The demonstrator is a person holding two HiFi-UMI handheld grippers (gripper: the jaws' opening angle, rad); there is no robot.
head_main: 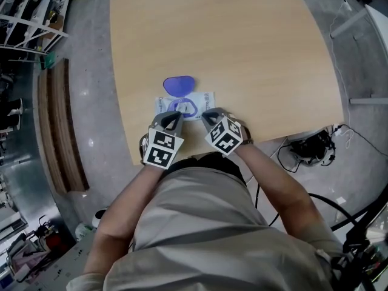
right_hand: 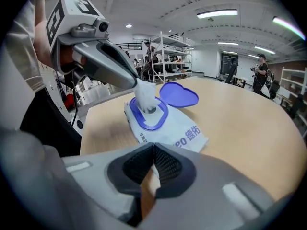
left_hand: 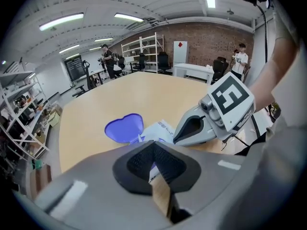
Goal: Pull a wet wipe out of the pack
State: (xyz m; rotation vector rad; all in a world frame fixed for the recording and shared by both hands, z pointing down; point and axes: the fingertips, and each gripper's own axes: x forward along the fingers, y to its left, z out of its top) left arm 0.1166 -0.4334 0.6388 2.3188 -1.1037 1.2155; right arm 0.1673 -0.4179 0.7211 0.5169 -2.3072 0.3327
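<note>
Wet wipe [right_hand: 145,99], pinched tight in the left tool [right_hand: 136,84], stands partly out of the pack [right_hand: 180,128]; next it needs lifting clear, with the closed right tool [right_hand: 153,150] steadying.

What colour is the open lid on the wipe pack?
Purple-blue lid, clearest in right gripper view.

You have a pale wooden table [head_main: 242,41] before you on a grey floor [head_main: 91,59], with black cables [head_main: 312,147] tangled off its right corner. Across the room stand white shelves [left_hand: 144,47], a brick wall [left_hand: 211,47] and a person [left_hand: 106,56].
</note>
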